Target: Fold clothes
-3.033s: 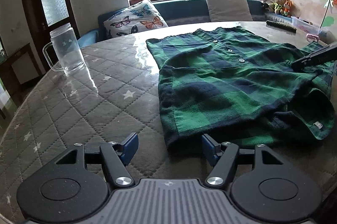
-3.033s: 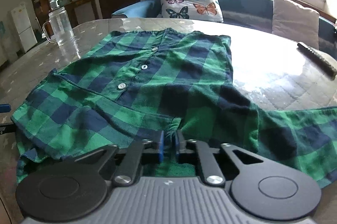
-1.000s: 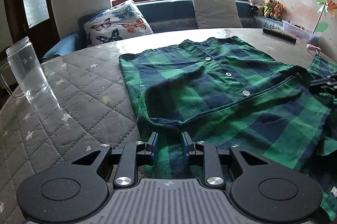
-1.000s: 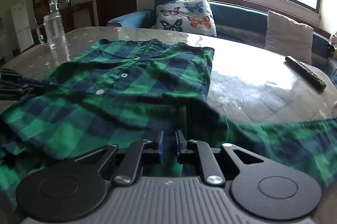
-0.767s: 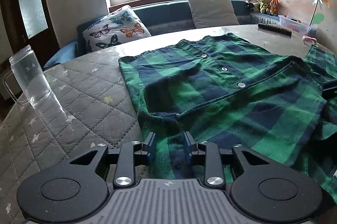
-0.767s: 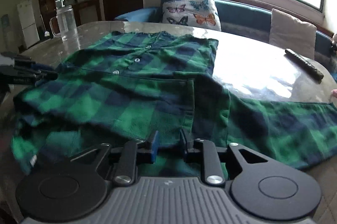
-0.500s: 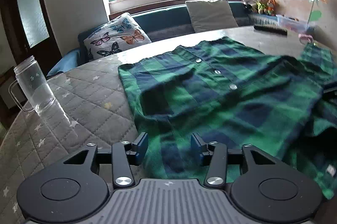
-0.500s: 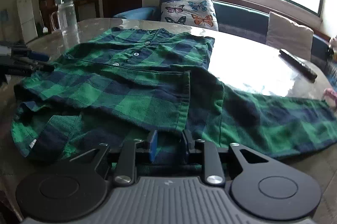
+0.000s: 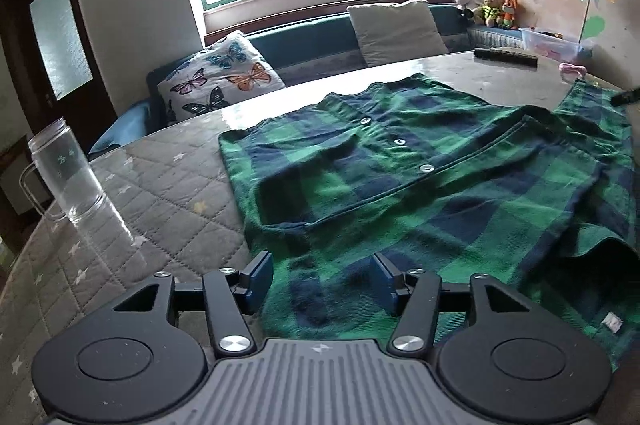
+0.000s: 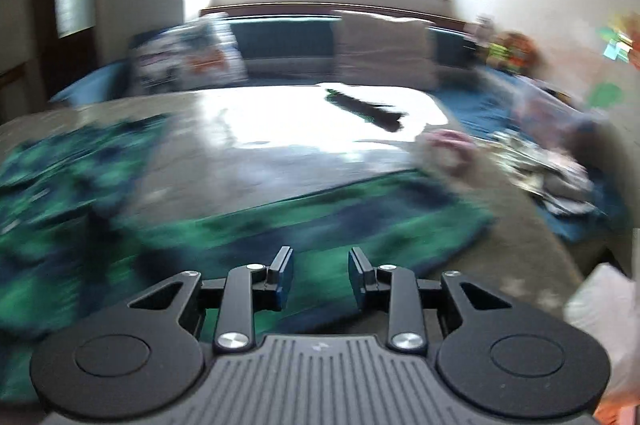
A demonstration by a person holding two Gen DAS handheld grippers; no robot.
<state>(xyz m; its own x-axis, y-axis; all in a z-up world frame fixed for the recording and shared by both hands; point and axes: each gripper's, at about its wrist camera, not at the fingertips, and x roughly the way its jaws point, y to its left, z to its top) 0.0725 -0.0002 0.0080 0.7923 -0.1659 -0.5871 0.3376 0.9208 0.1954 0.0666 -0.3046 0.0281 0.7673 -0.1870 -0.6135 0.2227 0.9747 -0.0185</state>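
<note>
- A green and navy plaid button-up shirt (image 9: 420,185) lies spread on a round table covered with a grey quilted, star-printed cloth (image 9: 160,193) under a glossy clear layer.
- The shirt's button placket faces up, with three white buttons in a slanted row. Its near part is folded over the body, and a small white label shows at the lower right corner.
- The left gripper (image 9: 322,277) sits low at the shirt's near edge. Its blue-padded jaws stand wide apart with plaid fabric lying between them, gripping nothing.
- A clear glass mug (image 9: 66,177) with a handle stands on the table to the left, well apart from the shirt.
- A dark remote control (image 9: 506,56) lies at the far right of the table, beyond the shirt.
- Behind the table runs a teal bench with a butterfly-print cushion (image 9: 218,81) and a plain beige cushion (image 9: 400,27), under a bright window. Small stuffed toys (image 9: 490,9) sit in the far right corner.
- The right wrist view is heavily motion-blurred. The right gripper (image 10: 320,271) has its jaws apart and empty, above a long strip of the plaid shirt (image 10: 320,225) that runs across the table.
- In that blurred view the remote control (image 10: 366,109) lies on the shiny tabletop further back.
</note>
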